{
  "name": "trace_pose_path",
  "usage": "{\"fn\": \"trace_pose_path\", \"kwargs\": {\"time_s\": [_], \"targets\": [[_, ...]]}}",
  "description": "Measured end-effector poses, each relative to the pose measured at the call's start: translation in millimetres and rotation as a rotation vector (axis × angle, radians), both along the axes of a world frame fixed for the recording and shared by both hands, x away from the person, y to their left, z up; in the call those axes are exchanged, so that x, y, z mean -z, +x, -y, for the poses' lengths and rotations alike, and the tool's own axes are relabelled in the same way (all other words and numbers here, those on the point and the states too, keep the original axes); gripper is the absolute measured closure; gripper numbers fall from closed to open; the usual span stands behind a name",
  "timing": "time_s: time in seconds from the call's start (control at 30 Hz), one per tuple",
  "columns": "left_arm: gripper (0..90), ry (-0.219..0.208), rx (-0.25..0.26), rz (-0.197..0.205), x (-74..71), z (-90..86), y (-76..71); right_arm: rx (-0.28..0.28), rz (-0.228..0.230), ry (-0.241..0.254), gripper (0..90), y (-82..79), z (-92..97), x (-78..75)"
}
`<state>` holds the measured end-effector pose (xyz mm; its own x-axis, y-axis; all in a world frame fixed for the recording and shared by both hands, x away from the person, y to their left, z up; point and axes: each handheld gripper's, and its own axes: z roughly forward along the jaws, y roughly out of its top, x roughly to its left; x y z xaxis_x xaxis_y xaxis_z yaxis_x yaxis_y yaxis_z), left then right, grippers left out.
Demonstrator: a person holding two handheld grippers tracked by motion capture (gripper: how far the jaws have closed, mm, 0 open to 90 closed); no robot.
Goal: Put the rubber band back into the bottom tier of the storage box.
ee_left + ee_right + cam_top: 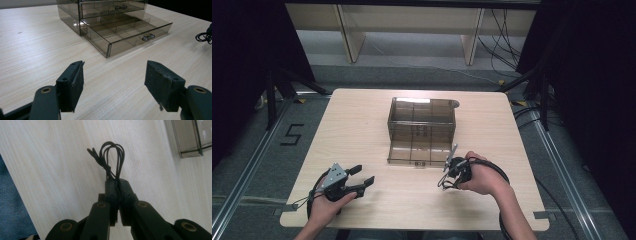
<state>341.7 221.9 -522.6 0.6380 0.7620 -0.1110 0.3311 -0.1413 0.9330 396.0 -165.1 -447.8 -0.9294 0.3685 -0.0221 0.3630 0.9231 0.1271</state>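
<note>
My R gripper (pixel 116 185) clamped on small black looped cord bundle (pixel 110 157), just right of smoky clear-plastic drawer box's (pixel 422 120) pulled-out bottom drawer (pixel 120 30). L gripper (pixel 113 82) jaws wide apart, empty, drawer ahead; R hand nearer

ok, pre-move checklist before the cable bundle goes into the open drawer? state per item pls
1. Right gripper shut on the black cable bundle: ok, jaws closed on its tied end.
2. Bottom drawer of the clear organizer pulled out: ok, open toward the person.
3. Drawer compartments free: ok as far as the left gripper view shows; they look empty through the tinted plastic.
4. Left gripper out of the way: ok, jaws open, holding nothing, back from the drawer front.
5. Bundle loops tidy enough not to snag on the dividers: cannot tell.
6. Upper drawer shut: ok, its front sits flush.
</note>
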Motion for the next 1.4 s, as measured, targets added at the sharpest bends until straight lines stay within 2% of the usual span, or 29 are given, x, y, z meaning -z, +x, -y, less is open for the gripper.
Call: {"fn": "trace_pose_path", "kwargs": {"time_s": [0.1,0.37,0.63,0.9,0.93,0.97,1.0,1.03,1.07,1.13,1.17,1.2,1.23,1.33,1.37,1.4], "targets": [[31.1,-0.001,0.0,0.0,0.0,0.1,-0.2,0.009,-0.01,0.003,87.7,1.0,-0.5,-1.1],[31.1,-0.002,0.0,-0.002,0.0,0.1,-0.3,0.018,0.003,0.011,87.8,3.5,-2.6,-3.1],[31.1,-0.003,0.0,-0.003,0.1,-0.2,-0.1,0.001,0.018,0.006,87.8,11.2,-5.3,-9.4],[31.1,-0.008,0.0,-0.004,0.1,-0.3,-0.1,0.028,0.025,0.021,87.8,17.2,-9.1,-17.2],[31.1,-0.009,-0.001,-0.005,0.2,-0.2,-0.1,0.008,0.036,0.011,87.8,19.4,-8.7,-18.1],[31.1,-0.009,-0.001,-0.005,0.2,-0.3,-0.1,-0.015,0.043,0.022,87.8,23.1,-8.3,-18.4],[31.1,-0.009,-0.001,-0.005,0.2,-0.3,-0.1,-0.015,0.043,0.022,87.8,23.1,-8.3,-18.4],[31.1,-0.009,-0.001,-0.005,0.2,-0.3,-0.1,0.014,0.036,0.012,87.8,22.0,-10.0,-20.3],[31.1,-0.012,-0.002,-0.007,0.3,-0.2,-0.2,0.027,0.03,0.024,87.8,22.1,-10.8,-20.9],[31.1,-0.009,-0.001,-0.005,0.2,-0.2,0.0,0.027,0.034,0.022,87.8,24.2,-11.4,-21.6],[31.1,-0.009,-0.001,-0.006,0.2,-0.2,0.0,-0.003,0.039,0.027,87.8,27.6,-11.4,-21.5],[31.1,-0.009,-0.001,-0.006,0.2,-0.2,0.0,-0.003,0.039,0.027,87.8,27.6,-11.4,-21.5],[31.1,-0.009,-0.001,-0.006,0.2,-0.2,0.0,0.025,0.031,0.039,87.8,26.6,-12.7,-21.7],[31.1,-0.011,-0.001,-0.006,0.2,-0.3,0.0,0.032,0.027,0.039,87.8,28.9,-13.9,-22.7],[31.1,-0.02,-0.007,-0.016,0.4,0.3,-0.4,0.002,0.04,0.025,87.8,32.8,-13.6,-23.0],[31.1,-0.017,-0.006,-0.015,0.4,0.1,-0.2,0.029,0.025,0.041,87.8,31.5,-15.0,-24.0]]}}
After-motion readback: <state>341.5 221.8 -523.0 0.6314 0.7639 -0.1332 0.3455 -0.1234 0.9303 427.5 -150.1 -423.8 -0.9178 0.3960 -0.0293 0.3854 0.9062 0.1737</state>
